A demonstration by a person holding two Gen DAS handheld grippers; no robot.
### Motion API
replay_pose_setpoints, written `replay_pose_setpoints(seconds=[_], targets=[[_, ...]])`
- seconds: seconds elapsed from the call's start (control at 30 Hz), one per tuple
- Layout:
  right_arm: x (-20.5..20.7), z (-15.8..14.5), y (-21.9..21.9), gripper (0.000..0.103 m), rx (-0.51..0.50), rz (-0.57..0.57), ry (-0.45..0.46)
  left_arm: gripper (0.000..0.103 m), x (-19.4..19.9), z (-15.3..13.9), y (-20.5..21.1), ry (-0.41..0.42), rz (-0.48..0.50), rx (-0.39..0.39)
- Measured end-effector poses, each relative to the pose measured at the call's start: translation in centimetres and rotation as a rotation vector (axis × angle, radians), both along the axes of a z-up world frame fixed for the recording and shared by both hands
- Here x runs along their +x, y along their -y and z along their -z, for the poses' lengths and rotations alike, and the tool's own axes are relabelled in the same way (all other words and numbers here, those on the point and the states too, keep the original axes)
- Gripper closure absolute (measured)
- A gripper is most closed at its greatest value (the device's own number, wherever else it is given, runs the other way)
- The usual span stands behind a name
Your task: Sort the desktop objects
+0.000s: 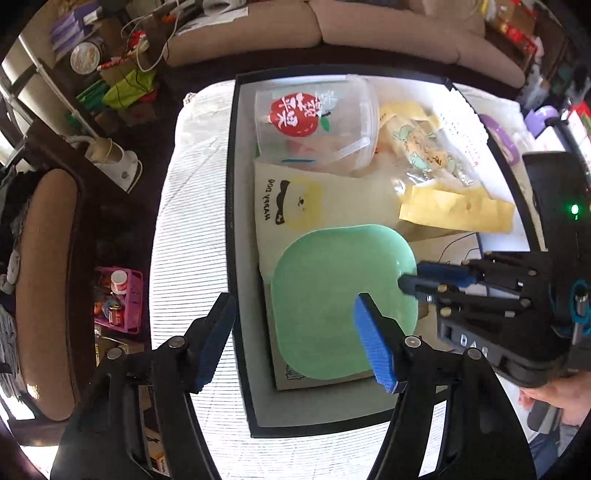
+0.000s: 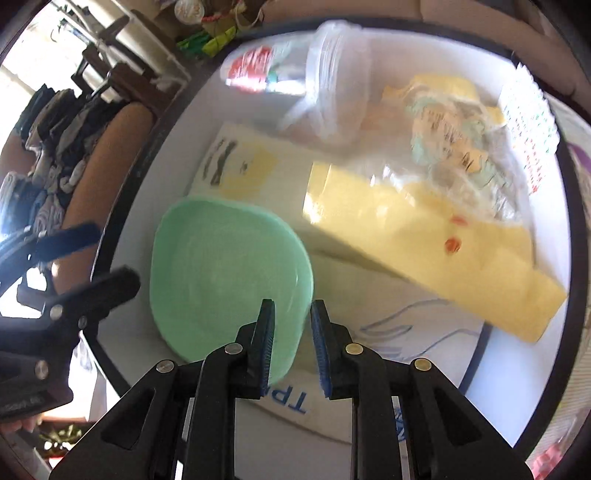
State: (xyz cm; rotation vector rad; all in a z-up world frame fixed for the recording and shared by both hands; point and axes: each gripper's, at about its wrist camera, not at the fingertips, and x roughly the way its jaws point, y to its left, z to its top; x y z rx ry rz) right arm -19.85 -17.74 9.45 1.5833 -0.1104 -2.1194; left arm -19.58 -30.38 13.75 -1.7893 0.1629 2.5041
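A shallow black-rimmed tray (image 1: 236, 206) lies on a surface covered with a white striped cloth (image 1: 192, 229), and the things to be sorted are gathered inside it. At the near end of the tray sits a mint-green plate (image 1: 332, 295) with rounded corners, resting on a cream card printed with a dog cartoon (image 1: 295, 199). Farther back a clear plastic tub with a red apple label (image 1: 306, 118) lies tipped on its side, and to its right are a clear bag of printed snack packets (image 1: 424, 155) and a yellow paper envelope (image 1: 458, 210), the envelope lying just right of the plate's far edge. The left hand-held gripper (image 1: 291, 332) hangs over the near left part of the tray with its blue-padded fingers (image 1: 373, 350) spread wide and nothing between them: one finger is over the tray's left rim, the other over the plate. The right hand-held gripper (image 2: 291, 347) comes in from the right with its jaws nearly together, straddling the plate's right edge; in its own view a narrow gap shows between the pads with the plate's rim in it, and whether the pads press on the rim cannot be told. Part of a hand (image 1: 561, 391) shows on that gripper's handle. A sofa (image 1: 332, 29) stands beyond the surface.
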Motion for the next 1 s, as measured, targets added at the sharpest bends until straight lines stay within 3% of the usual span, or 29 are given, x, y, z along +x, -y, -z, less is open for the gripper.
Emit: replay_pose_setpoints(seconds=[0.13, 0.3, 0.37, 0.5, 0.73, 0.83, 0.93, 1.0], targets=[[-1.0, -0.1, 0.6, 0.082, -0.030, 0.022, -0.006, 0.039, 0.4, -1.2, 0.4, -0.027, -0.015, 0.037], [-0.6, 1.9, 3.2, 0.083, 0.112, -0.081, 0.085, 0.039, 0.4, -1.3, 0.6, -0.024, -0.021, 0.036], [0.0, 2.0, 3.6, 0.084, 0.150, -0.115, 0.078, 0.039, 0.5, -1.3, 0.6, -0.026, -0.017, 0.034], [0.7, 1.9, 1.8, 0.084, 0.119, -0.107, 0.097, 0.039, 1.2, -0.9, 0.5, -0.022, -0.008, 0.022], [1.8, 3.4, -0.8, 0.082, -0.085, -0.102, 0.326, 0.039, 2.0, -0.7, 1.5, -0.002, -0.033, 0.048], [1.8, 2.0, -2.2, 0.081, -0.132, -0.067, 0.312, 0.039, 2.4, -1.1, 1.7, -0.005, -0.045, 0.055], [1.3, 0.1, -3.5, 0.081, -0.047, -0.014, 0.183, 0.039, 2.8, -1.4, 1.7, -0.013, -0.044, 0.049], [1.1, -0.1, -4.1, 0.081, -0.058, 0.013, 0.184, 0.039, 3.0, -1.6, 1.5, -0.015, -0.040, 0.048]])
